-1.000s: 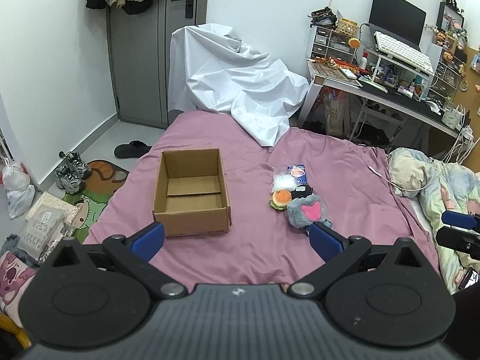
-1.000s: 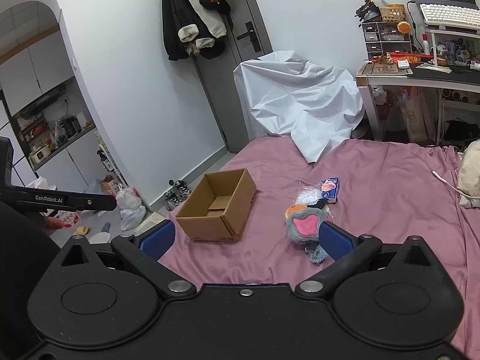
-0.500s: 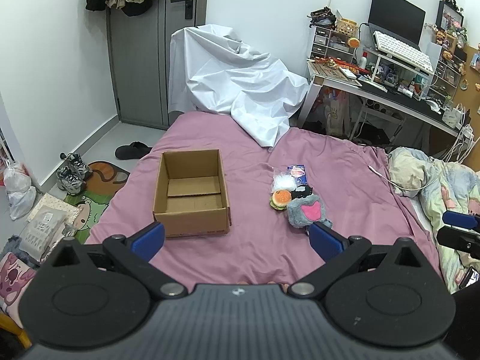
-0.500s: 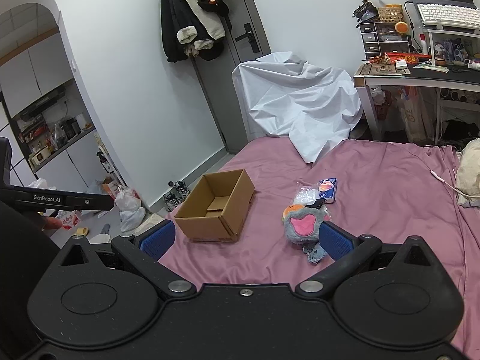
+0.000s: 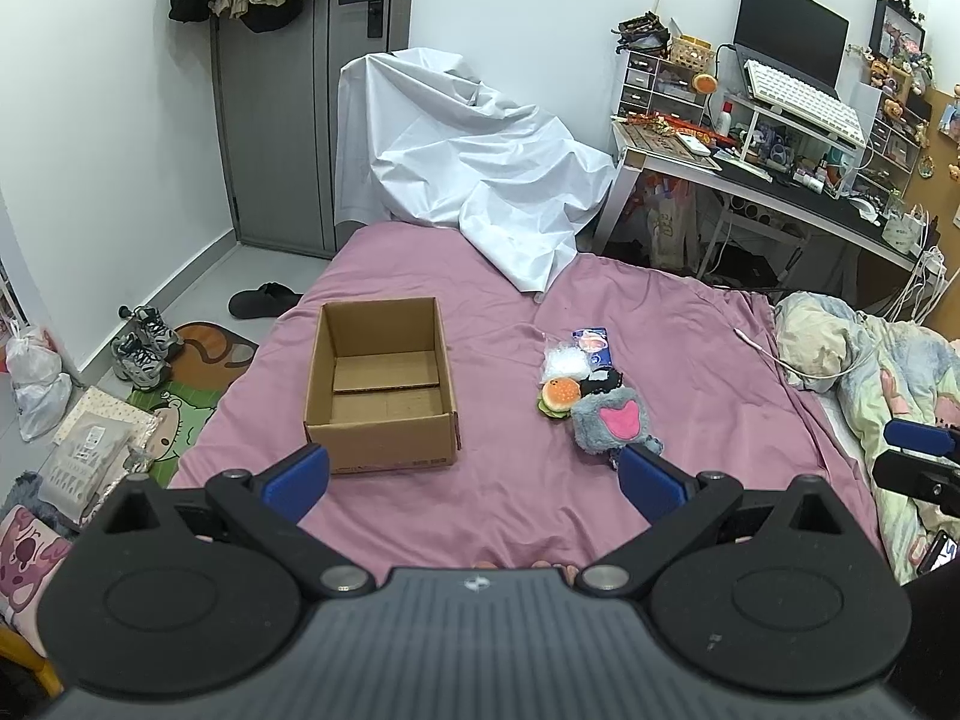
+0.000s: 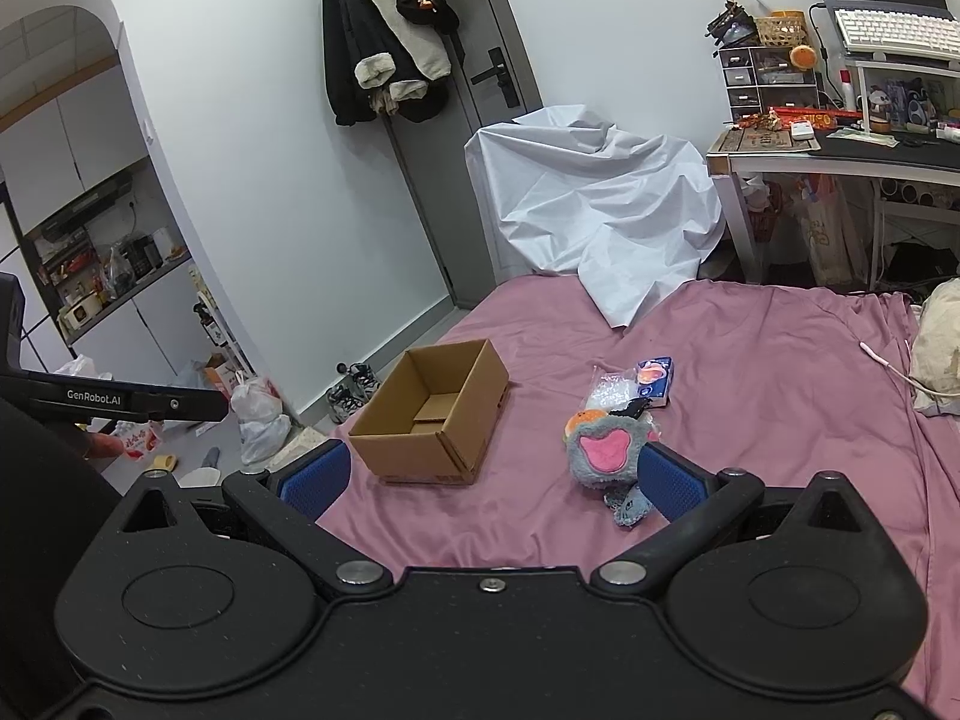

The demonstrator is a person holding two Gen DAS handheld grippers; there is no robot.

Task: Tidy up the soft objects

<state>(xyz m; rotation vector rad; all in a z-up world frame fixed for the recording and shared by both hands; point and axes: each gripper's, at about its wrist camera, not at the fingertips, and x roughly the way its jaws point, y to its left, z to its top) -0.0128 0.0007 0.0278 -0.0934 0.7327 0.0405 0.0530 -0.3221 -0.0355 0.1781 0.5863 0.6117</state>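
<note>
The cardboard box [image 5: 380, 381] sits open-topped on the pink bedsheet [image 5: 672, 324] with nothing inside but its folded bottom flaps. Right of the box lies the cluster of soft things: a fuzzy grey paw plush [image 5: 611, 421] with a pink pad, touching a little burger plush [image 5: 561, 397], with a crinkly clear bag [image 5: 564, 360] and a blue packet [image 5: 593, 341] just beyond. The left gripper [image 5: 474, 474] is spread wide and holds nothing, hanging short of the box, while the right gripper [image 6: 491, 477] is equally wide and unladen, its right finger [image 6: 671, 480] just beside the paw plush.
</note>
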